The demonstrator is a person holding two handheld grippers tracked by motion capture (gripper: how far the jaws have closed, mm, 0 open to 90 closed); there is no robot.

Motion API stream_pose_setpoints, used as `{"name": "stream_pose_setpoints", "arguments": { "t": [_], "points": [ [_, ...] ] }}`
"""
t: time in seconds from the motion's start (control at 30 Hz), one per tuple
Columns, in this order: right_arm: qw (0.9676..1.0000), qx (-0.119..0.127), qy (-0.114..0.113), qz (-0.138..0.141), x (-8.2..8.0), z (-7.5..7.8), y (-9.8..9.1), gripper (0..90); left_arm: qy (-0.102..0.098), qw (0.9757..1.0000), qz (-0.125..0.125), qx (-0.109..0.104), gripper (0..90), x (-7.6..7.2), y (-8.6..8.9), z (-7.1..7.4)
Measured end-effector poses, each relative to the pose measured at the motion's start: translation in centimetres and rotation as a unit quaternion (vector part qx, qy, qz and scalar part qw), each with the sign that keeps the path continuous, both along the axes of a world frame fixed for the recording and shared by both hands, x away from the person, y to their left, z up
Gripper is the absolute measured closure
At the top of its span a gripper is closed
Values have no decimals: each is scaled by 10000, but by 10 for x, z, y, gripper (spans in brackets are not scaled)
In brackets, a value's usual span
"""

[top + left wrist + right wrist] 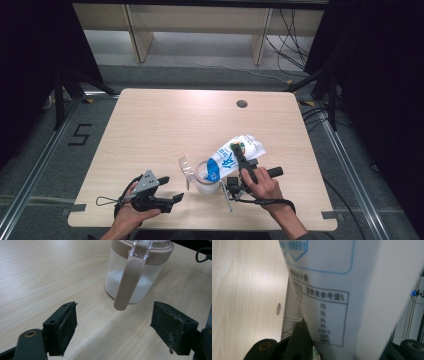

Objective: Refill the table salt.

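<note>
1. Black curtains close in both sides of the room, and a pale wooden table (150, 130) stands in the middle, with a round cable hole (242, 104) near its far edge.

2. Near the front edge, a little right of centre, stands a jar (206, 181) with a brown rim, part full of white grains. Its clear lid (186, 168) is tipped up on the left side, and a brown spoon (128, 281) hangs down its front wall.

3. From the right, the right gripper (242, 159) clamps a white and blue bag (235, 152) across its middle and tilts it so the blue end lies over the jar mouth. In the right gripper view the printed film sits tight between the jaws.

4. At the front left corner the left gripper (172, 199) rests, jaws spread wide and empty, pointing at the jar but well short of it.

5. Risk: nothing steadies the jar. If the bag presses on the rim, the jar may slide or tip, and grains would scatter over the table.

6. Risk: the bag is soft and gripped at mid-length. A harder squeeze could send the contents out in a rush, past the mouth or over the rim.

7. Risk: I cannot tell how well the opening lines up with the mouth; a small drift toward the front edge would pour onto the wood.

8. Risk: the raised lid stands close to the bag end, and a bump could knock it shut across the stream.
</note>
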State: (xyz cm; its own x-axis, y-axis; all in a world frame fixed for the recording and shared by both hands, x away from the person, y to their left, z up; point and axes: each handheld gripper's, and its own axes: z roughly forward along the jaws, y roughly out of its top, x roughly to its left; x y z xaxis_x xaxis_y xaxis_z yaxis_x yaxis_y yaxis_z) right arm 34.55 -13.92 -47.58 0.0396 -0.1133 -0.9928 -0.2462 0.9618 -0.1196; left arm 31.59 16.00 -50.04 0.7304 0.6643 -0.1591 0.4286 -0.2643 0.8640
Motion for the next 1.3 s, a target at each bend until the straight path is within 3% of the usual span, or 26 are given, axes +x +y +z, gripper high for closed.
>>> {"name": "stream_pose_setpoints", "arguments": {
  "t": [0.13,0.2,0.27,0.4,0.53,0.63,0.87,1.07,1.13,1.2,1.3],
  "points": [
    [10000,-13,23,10,1,0,0,767,-2,10000,-7,-4,201,0,0,0],
    [9998,-152,-40,101,1,2,0,772,3,10000,1,-2,201,0,0,0],
    [10000,-4,29,-12,0,0,0,777,-37,10000,16,-35,201,0,-1,0],
    [9998,-172,5,113,1,2,0,784,-36,10000,19,1,201,0,0,0],
    [9998,-130,129,-25,0,2,0,796,-39,10000,9,-13,202,0,0,0],
    [9999,-29,61,79,1,1,-1,798,-37,10000,15,-18,201,0,0,0],
    [9998,0,138,119,0,1,-2,802,3,10000,-29,-4,201,0,0,0],
    [9988,263,412,2,-1,2,-4,805,-9,10000,-9,-20,201,0,0,0],
    [9985,336,440,12,-1,1,-4,806,8,9999,72,-74,202,-1,-1,0],
    [9990,237,362,110,-1,4,-4,806,-15,10000,41,-46,201,-1,0,0],
    [9979,415,491,56,-1,2,-4,807,50,9999,53,-82,202,-1,0,0]
  ]
}}
